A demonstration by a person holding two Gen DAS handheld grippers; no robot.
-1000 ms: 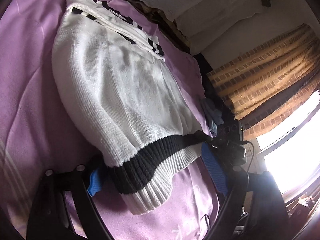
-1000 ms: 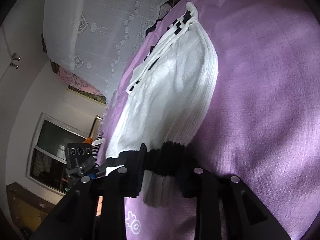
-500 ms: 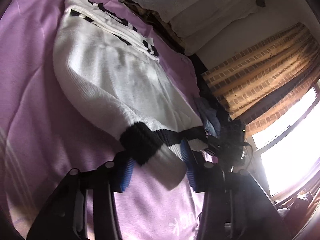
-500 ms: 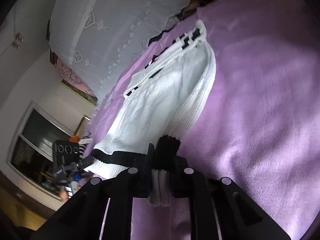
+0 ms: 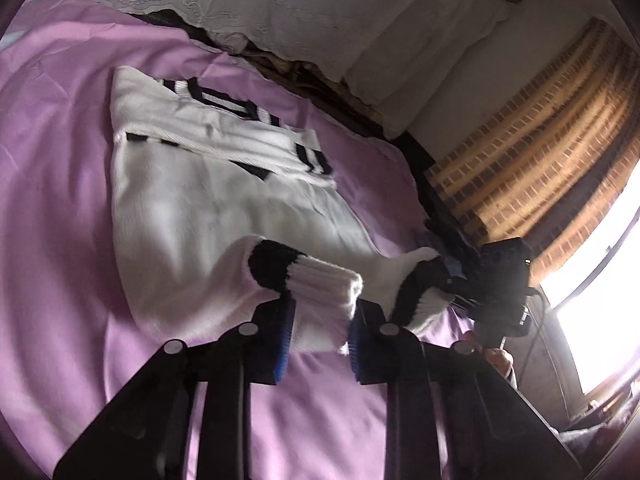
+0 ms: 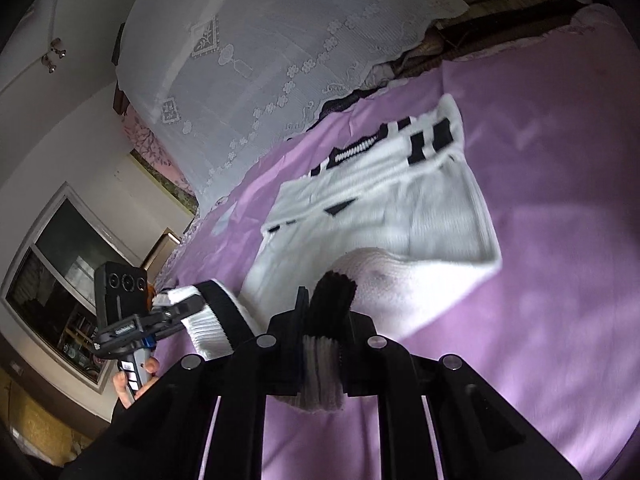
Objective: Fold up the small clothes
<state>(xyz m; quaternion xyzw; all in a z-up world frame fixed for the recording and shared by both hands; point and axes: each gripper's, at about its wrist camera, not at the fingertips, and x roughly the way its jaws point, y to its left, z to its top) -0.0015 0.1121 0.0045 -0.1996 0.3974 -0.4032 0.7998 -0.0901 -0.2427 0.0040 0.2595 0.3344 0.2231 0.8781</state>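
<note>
Left claw (image 5: 318, 334): closing on the hem of the white sweater (image 5: 192, 216).
Right claw (image 6: 320, 354): clamped on hem; its pads are hidden.
Bed (image 5: 60, 160): purple sheet.

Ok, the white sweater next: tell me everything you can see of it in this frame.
The white sweater is a ribbed knit with black bands at hem and collar. It lies on the purple bedsheet, collar end far, sleeves apparently folded across it. Its near hem is raised off the sheet at two corners: the left gripper is closing on one, blue pads against the ribbing, and the right gripper is clamped on the other. The cloth between sags. Motion blur hides finer detail.
</note>
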